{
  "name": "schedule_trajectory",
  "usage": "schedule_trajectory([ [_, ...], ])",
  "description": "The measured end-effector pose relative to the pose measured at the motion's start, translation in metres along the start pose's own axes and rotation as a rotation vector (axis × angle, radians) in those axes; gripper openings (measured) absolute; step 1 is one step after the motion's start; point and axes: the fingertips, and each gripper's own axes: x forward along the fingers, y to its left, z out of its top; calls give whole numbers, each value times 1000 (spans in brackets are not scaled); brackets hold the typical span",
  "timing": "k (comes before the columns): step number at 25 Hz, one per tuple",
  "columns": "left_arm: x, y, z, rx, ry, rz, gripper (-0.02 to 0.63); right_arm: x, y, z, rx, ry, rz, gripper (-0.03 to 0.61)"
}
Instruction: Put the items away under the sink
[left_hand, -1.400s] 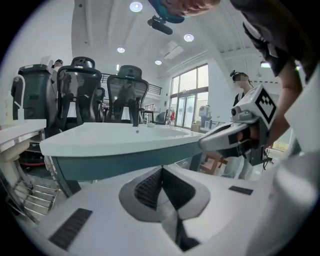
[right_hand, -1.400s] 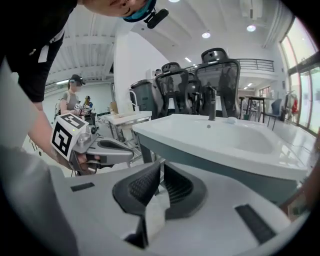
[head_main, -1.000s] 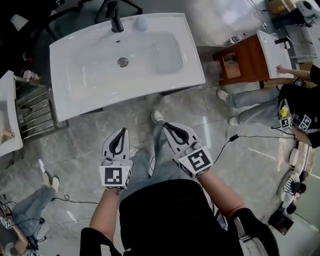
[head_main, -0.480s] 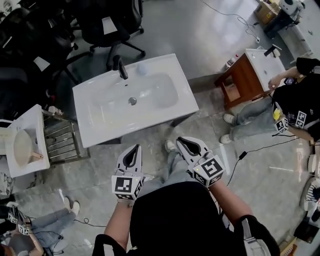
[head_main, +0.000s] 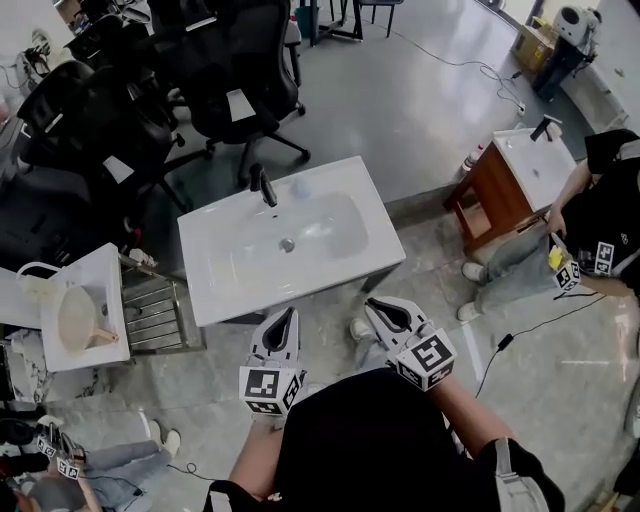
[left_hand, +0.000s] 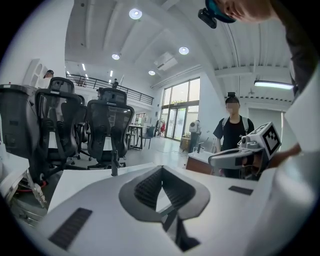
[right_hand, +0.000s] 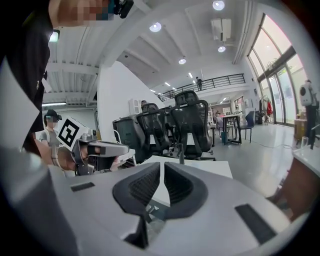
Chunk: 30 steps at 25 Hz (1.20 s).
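A white sink basin (head_main: 240, 285) with a black faucet (head_main: 262, 186) stands on the floor ahead of me. A small pale round thing (head_main: 300, 186) lies on its rim beside the faucet. My left gripper (head_main: 286, 314) and right gripper (head_main: 377, 304) are held side by side in front of my body, short of the sink's near edge. Both are shut with nothing between the jaws. In the left gripper view the jaw tips (left_hand: 161, 170) meet over the basin top. In the right gripper view the tips (right_hand: 162, 166) stand the same way. The space under the sink is hidden.
Black office chairs (head_main: 240, 70) stand behind the sink. A second small basin (head_main: 75, 315) and a metal rack (head_main: 155, 315) are at the left. At the right a person (head_main: 600, 220) works at a wooden vanity (head_main: 500, 185). A cable (head_main: 530, 320) crosses the floor.
The head view has pulled back and up, so the sink looks smaller and farther and the chairs have come into view. Both grippers keep their place, shut.
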Motion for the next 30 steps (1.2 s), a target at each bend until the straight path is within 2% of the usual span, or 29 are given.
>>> schedule_trajectory([
  [7,3,3,15,26,-11,0,23,0,-6,21,13,-64,-23,43],
  [12,5,5,17,10,-12,-6,23,-3,-9,32,-9,-93,-35,43],
  [30,2,15,18,12,-10,22,23,-2,-8,29,5,-89,-40,43],
])
